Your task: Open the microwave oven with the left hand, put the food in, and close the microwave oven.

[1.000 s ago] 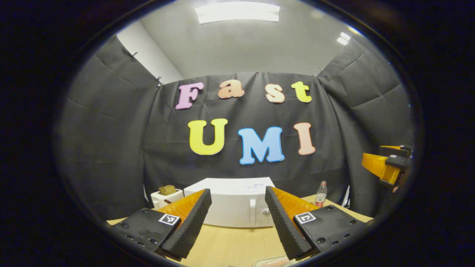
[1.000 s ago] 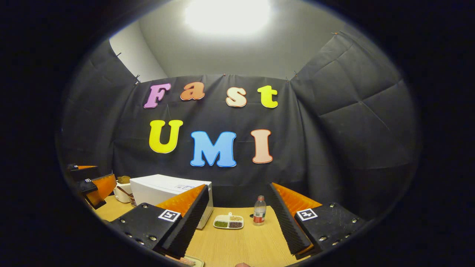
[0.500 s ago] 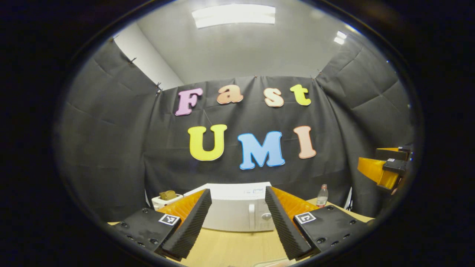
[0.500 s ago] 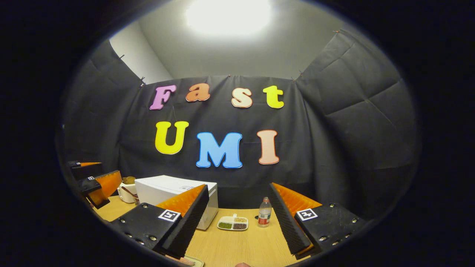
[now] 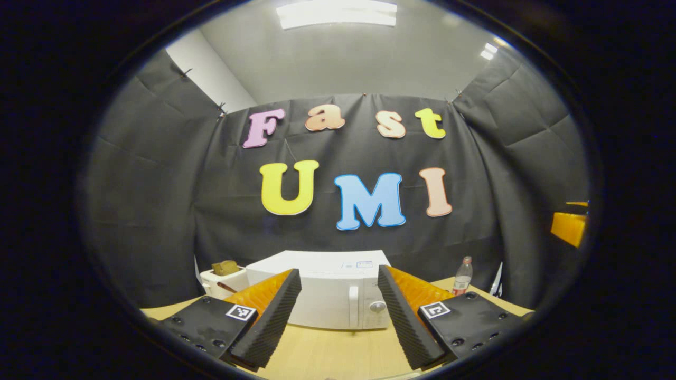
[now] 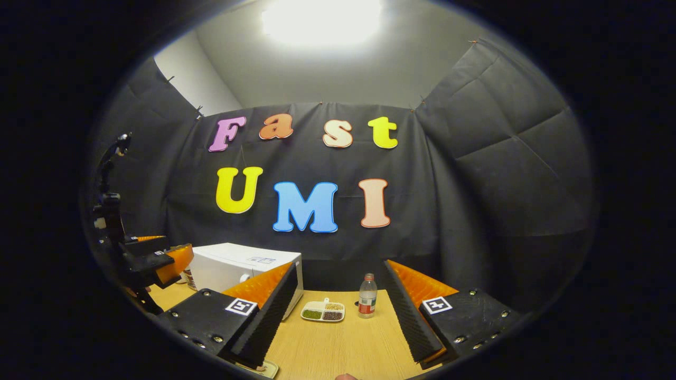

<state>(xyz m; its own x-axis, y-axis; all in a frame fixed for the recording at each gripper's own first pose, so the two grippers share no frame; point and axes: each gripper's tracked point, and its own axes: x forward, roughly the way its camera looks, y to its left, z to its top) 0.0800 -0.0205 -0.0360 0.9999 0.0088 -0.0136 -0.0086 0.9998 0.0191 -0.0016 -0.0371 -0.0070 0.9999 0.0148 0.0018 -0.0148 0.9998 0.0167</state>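
Tabletop (image 5: 327,351) of pale wood grain carries everything here, and toward its far edge, against the black cloth wall, sits the boxy white microwave oven (image 5: 317,290) with its door shut, a slim upright handle (image 5: 352,306) and a round knob (image 5: 376,306) at the door's right side. The left gripper (image 5: 338,316) hangs in front of it with its jaws spread wide and nothing between them, well short of that handle, so the opening step looks not yet begun. The right gripper (image 6: 338,316) is likewise splayed and empty, pointed at the far right part of the tabletop. The main risk, as I judge it, is the light oven sliding or twisting on the smooth wood if the handle is pulled off-axis, or the fingers slipping off so narrow a handle and bumping the knob instead. Left of the oven stands a small white toaster (image 5: 222,279) with a brown slice in it, close enough that a shoved oven could knock it. To the oven's right, a clear plastic bottle with a red label (image 6: 366,303) stands upright and could topple under a careless sweep, and just beside it lies a small white divided dish of green and dark grains (image 6: 323,312). A pale tray corner (image 6: 264,368) at the near edge may hold the food; I cannot tell.
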